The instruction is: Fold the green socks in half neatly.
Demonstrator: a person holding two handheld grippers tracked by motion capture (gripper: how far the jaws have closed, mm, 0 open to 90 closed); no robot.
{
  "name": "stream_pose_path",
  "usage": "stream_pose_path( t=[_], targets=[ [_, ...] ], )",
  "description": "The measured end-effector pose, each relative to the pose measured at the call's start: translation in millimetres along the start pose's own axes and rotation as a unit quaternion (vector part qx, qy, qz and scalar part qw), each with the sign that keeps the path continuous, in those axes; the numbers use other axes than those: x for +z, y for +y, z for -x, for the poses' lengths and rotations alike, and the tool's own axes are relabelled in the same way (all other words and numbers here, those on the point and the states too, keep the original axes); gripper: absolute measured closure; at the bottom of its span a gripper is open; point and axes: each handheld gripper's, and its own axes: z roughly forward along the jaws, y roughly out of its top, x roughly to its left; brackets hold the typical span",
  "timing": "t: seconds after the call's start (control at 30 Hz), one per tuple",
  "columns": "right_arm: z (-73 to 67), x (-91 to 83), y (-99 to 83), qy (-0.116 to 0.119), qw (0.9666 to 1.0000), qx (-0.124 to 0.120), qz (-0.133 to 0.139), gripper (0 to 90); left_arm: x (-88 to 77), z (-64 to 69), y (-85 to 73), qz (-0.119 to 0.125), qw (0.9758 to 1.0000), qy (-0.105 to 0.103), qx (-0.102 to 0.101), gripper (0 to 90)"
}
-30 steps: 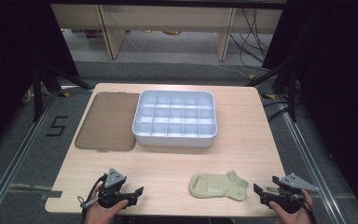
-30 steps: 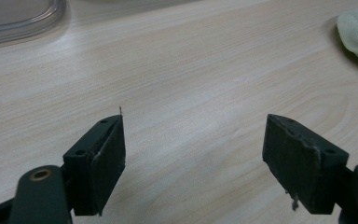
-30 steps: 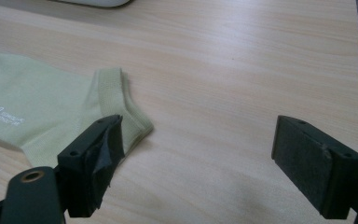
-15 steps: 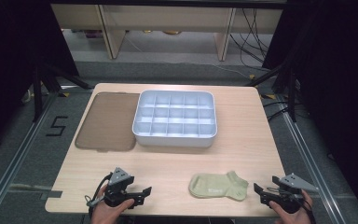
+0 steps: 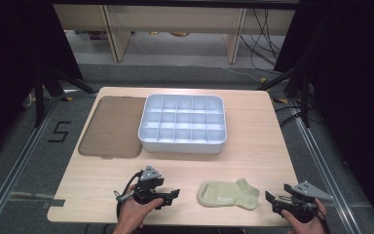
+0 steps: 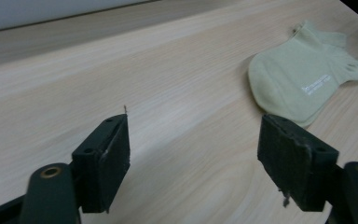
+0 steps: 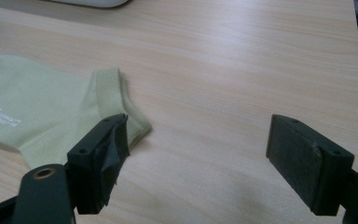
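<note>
A pale green ankle sock (image 5: 228, 194) lies flat near the table's front edge, between the two grippers. My left gripper (image 5: 171, 196) is held to the left of it, a short way off, jaws pointing toward it. The left gripper view has the sock (image 6: 303, 79) ahead and to the right of the left gripper (image 6: 193, 154), whose jaws are open and have just been closing a little with nothing between them. My right gripper (image 5: 272, 201) sits just right of the sock's cuff, open. In the right gripper view one jaw of the right gripper (image 7: 198, 149) overlaps the sock (image 7: 42, 112) at the cuff edge.
A white tray (image 5: 182, 144) with several compartments stands mid-table. A flat brown lid (image 5: 112, 126) lies to its left. The wooden table (image 5: 258, 161) shows bare wood between the tray and the sock. Its front edge runs just below both hands.
My left gripper has moved right along the front edge, closer to the sock. The right gripper and the sock have stayed where they were.
</note>
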Motion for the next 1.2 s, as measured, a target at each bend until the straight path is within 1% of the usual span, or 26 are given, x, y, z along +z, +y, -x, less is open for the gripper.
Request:
stream_pose_path(
  t=[0.13,0.17,0.2,0.23,0.27,0.3,0.33,0.4,0.43,0.47,0.57,0.6,0.63,0.67,0.7,0.73,0.77,0.8,0.83,0.93,0.97,1.03,1.07,1.1,1.17,1.2],
  targets=[
    [0.1,-0.6,0.0,0.001,1.0000,-0.004,-0.002,21.6,13.7,10.9,7.5,-0.006,0.9998,-0.021,0.005,29.5],
    [-0.1,-0.1,0.2,0.008,1.0000,0.000,-0.003,21.7,17.2,13.2,8.8,-0.006,0.9995,-0.030,0.009,31.4],
    [-3.9,-1.1,-0.2,0.006,0.9997,0.022,-0.010,21.9,20.4,16.1,10.1,-0.007,0.9993,-0.034,0.012,33.7],
    [-0.9,0.9,-0.7,0.007,1.0000,0.003,-0.001,22.1,23.1,18.3,11.6,-0.012,0.9991,-0.038,0.017,35.9],
    [-0.9,0.9,-0.7,0.007,1.0000,0.003,-0.001,22.1,25.7,20.7,13.0,-0.015,0.9988,-0.041,0.023,35.9],
    [-1.3,-0.2,-0.4,0.006,1.0000,0.005,-0.007,22.1,29.5,24.3,14.3,-0.009,0.9987,-0.048,0.016,37.5],
    [-3.2,-0.7,-0.3,0.005,0.9999,0.013,-0.009,22.1,31.5,25.9,15.8,-0.011,0.9985,-0.047,0.025,38.3],
    [-3.7,0.2,-0.8,0.006,0.9999,0.013,-0.005,22.3,36.6,30.2,17.7,-0.003,0.9987,-0.047,0.022,41.4],
    [-3.4,1.3,-1.2,0.001,1.0000,0.005,-0.005,22.3,38.3,31.5,18.6,-0.009,0.9985,-0.047,0.026,41.7],
    [-2.1,1.1,-0.1,0.011,0.9999,-0.003,-0.004,22.3,42.8,33.4,19.6,-0.019,0.9980,-0.047,0.038,43.3],
    [-2.5,1.1,-0.1,0.006,0.9999,-0.010,-0.004,22.3,48.7,36.8,19.0,-0.020,0.9982,-0.049,0.029,44.4],
    [-4.6,1.8,-1.1,0.007,1.0000,0.002,-0.006,22.3,49.5,36.7,19.0,-0.030,0.9977,-0.049,0.036,45.0],
    [-5.4,2.1,-1.1,0.004,0.9999,0.005,-0.010,22.3,52.6,39.9,18.4,-0.022,0.9984,-0.049,0.017,45.8],
    [-3.2,1.9,-0.3,0.004,0.9999,-0.011,-0.004,22.3,54.0,38.8,19.3,-0.029,0.9979,-0.052,0.025,46.6],
    [-5.5,0.9,-0.4,0.009,0.9999,0.006,-0.006,22.3,55.9,39.8,19.7,-0.028,0.9980,-0.054,0.021,47.7],
    [-2.2,2.3,-0.6,0.013,0.9999,-0.008,-0.006,22.3,57.3,40.7,20.4,-0.029,0.9979,-0.053,0.021,49.5],
    [-4.7,1.5,-1.2,0.009,0.9999,0.004,-0.009,22.3,57.9,40.4,21.5,-0.036,0.9974,-0.055,0.030,50.4],
    [-4.7,1.5,-1.2,0.009,0.9999,0.004,-0.009,22.3,60.3,42.7,21.9,-0.029,0.9977,-0.057,0.021,50.4],
    [-2.1,1.0,-0.4,0.006,0.9999,-0.013,-0.004,22.3,61.0,42.8,22.5,-0.037,0.9970,-0.060,0.033,51.7],
    [-1.7,2.6,-0.8,0.010,0.9999,-0.012,-0.002,22.4,65.5,46.5,21.7,-0.046,0.9960,-0.060,0.049,56.2],
    [-2.1,3.3,-1.0,0.003,0.9999,-0.010,-0.007,22.4,66.6,47.8,20.8,-0.050,0.9958,-0.055,0.053,58.8],
    [-5.9,2.1,-0.6,0.005,0.9999,0.009,-0.011,22.5,69.2,49.2,19.5,-0.053,0.9953,-0.050,0.064,64.2],
    [-5.9,2.1,-0.4,0.006,0.9999,0.006,-0.010,22.6,70.3,49.4,19.0,-0.052,0.9953,-0.048,0.066,67.7],
    [-2.5,2.3,-0.4,0.015,0.9998,-0.011,-0.007,22.6,70.5,48.6,19.0,-0.056,0.9945,-0.048,0.074,70.7],
    [-4.7,0.7,-0.8,0.012,0.9998,0.001,-0.015,22.6,70.6,49.5,19.5,-0.045,0.9958,-0.045,0.067,76.6],
    [-4.8,0.9,-0.3,0.011,0.9999,0.005,-0.005,22.7,69.1,47.6,21.0,-0.049,0.9945,-0.041,0.083,80.9]
  ],
)
